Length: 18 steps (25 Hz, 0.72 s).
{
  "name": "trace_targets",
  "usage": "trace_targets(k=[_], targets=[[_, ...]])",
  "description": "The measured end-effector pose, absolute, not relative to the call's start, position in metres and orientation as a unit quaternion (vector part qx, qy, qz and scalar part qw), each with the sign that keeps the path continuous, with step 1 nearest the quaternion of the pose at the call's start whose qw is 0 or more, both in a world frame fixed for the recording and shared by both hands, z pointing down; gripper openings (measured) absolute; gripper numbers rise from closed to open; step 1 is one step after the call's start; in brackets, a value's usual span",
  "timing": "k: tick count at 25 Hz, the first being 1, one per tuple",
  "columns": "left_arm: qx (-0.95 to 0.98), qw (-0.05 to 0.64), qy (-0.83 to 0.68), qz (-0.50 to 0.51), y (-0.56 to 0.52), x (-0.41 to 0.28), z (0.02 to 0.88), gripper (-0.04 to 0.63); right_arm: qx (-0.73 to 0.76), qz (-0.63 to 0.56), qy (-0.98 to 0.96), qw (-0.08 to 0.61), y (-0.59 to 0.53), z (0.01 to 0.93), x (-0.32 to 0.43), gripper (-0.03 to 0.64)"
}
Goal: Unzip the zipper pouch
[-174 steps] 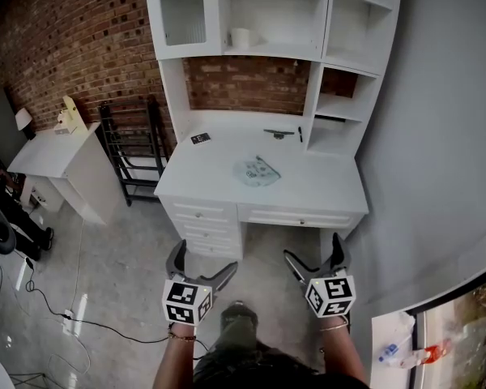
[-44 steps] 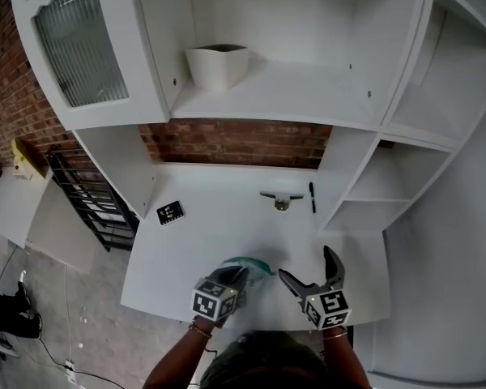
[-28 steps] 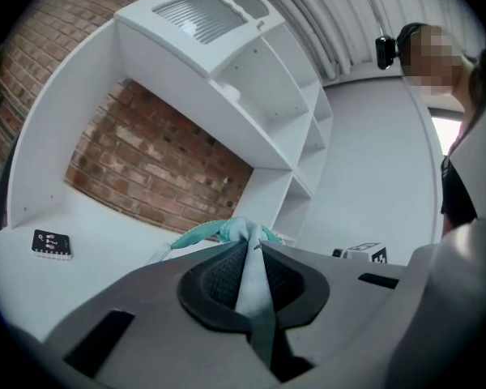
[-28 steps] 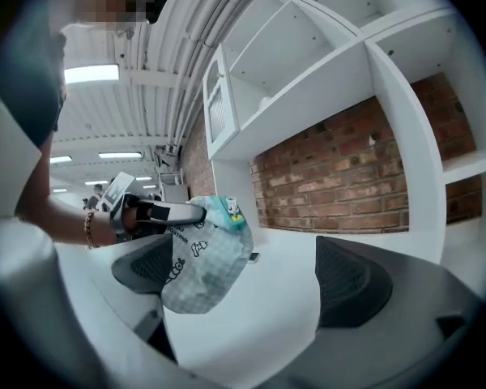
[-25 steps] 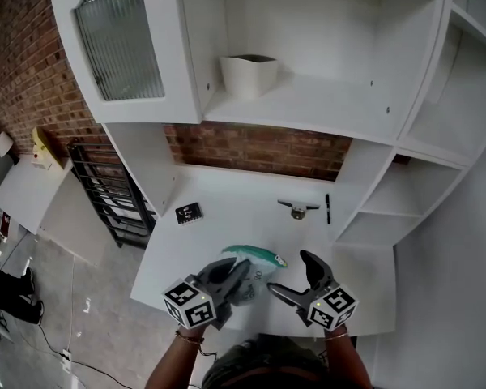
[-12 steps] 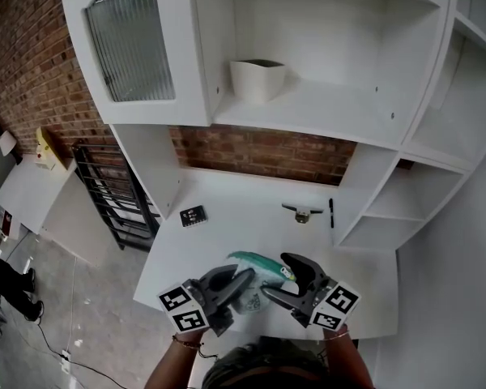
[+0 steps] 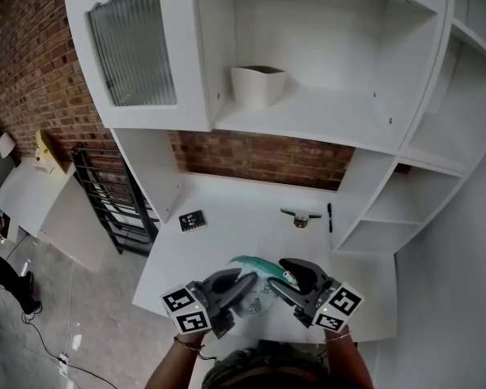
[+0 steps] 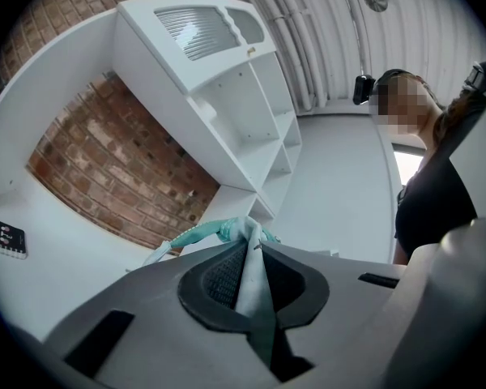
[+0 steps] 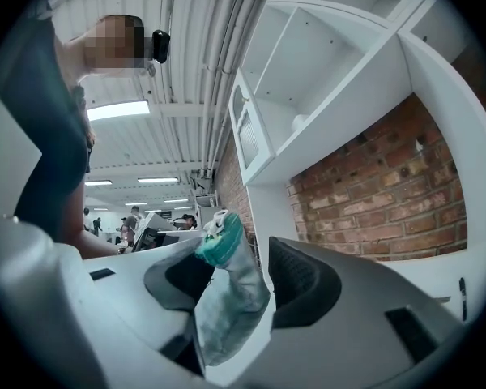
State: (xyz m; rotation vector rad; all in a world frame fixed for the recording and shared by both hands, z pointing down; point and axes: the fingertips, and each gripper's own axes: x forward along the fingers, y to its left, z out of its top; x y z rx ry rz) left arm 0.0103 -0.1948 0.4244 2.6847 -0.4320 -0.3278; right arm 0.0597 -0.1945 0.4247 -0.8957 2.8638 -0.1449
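Note:
A translucent zipper pouch (image 7: pixel 262 279) with a teal zipper strip hangs above the front of the white desk (image 7: pixel 227 235), held up between both grippers. My left gripper (image 7: pixel 245 281) is shut on the pouch's left end; in the left gripper view the fabric (image 8: pixel 245 275) is pinched flat between the pads of the left gripper (image 8: pixel 249 258). My right gripper (image 7: pixel 288 269) is at the pouch's right end with its jaws closing. In the right gripper view the teal zipper end (image 9: pixel 220 245) stands between the jaws of the right gripper (image 9: pixel 243 264), leaning on the left one, a gap remaining to the right pad (image 9: pixel 298 272).
On the desk behind the pouch lie a small black marker card (image 7: pixel 193 220), a metal handle piece (image 7: pixel 300 215) and a black pen (image 7: pixel 330 216). A white pot (image 7: pixel 257 84) stands on the shelf above. A glass-fronted cabinet door (image 7: pixel 134 47) hangs at upper left.
The right gripper has moved in from the right onto the pouch's zipper end and its jaws have narrowed around it. The left gripper keeps its hold and has barely moved.

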Motion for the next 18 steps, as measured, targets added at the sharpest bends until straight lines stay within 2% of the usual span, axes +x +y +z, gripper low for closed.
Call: trace_targets(k=[5, 9, 13, 18], targets=[[0.963, 0.186, -0.168, -0.094, -0.199, 0.012, 0.433, 0.011, -0.303, -0.038, 0.95, 0.061, -0.195, 0.427, 0.059, 0.106], [0.964, 0.167, -0.198, -0.067, -0.203, 0.013, 0.443, 0.014, -0.305, -0.031, 0.951, 0.048, -0.196, 0.431, 0.058, 0.05], [0.961, 0.152, -0.231, -0.029, -0.209, 0.007, 0.455, 0.086, -0.316, -0.026, 0.948, 0.034, -0.198, 0.436, 0.062, 0.028], [0.95, 0.144, -0.277, -0.004, -0.218, -0.008, 0.464, 0.095, -0.345, -0.026, 0.938, 0.015, -0.206, 0.448, 0.071, 0.02]])
